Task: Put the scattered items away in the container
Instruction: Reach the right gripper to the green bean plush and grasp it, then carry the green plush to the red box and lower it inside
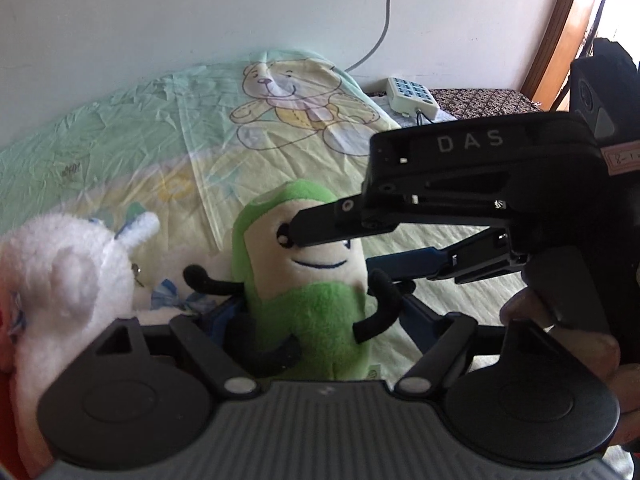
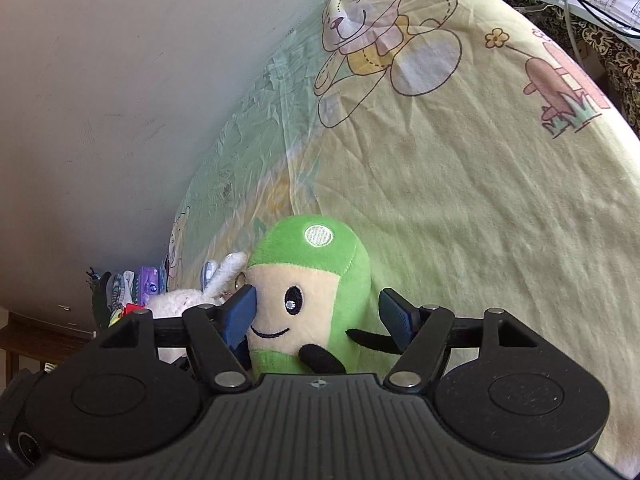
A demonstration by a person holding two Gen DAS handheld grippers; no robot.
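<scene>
- The green toy stands on the bed sheet.
- The right gripper is spread around it, pads not pressing.
- The left gripper sits around its lower body; I cannot tell if it pinches.
- A white bunny lies beside it.

"DAS" stands in pale letters on the black right gripper body, right of frame; a handwritten label beside it is unreadable.

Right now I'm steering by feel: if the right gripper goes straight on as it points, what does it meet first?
Most likely the green plush toy, already standing between the open right gripper fingers; depth is unclear.
</scene>
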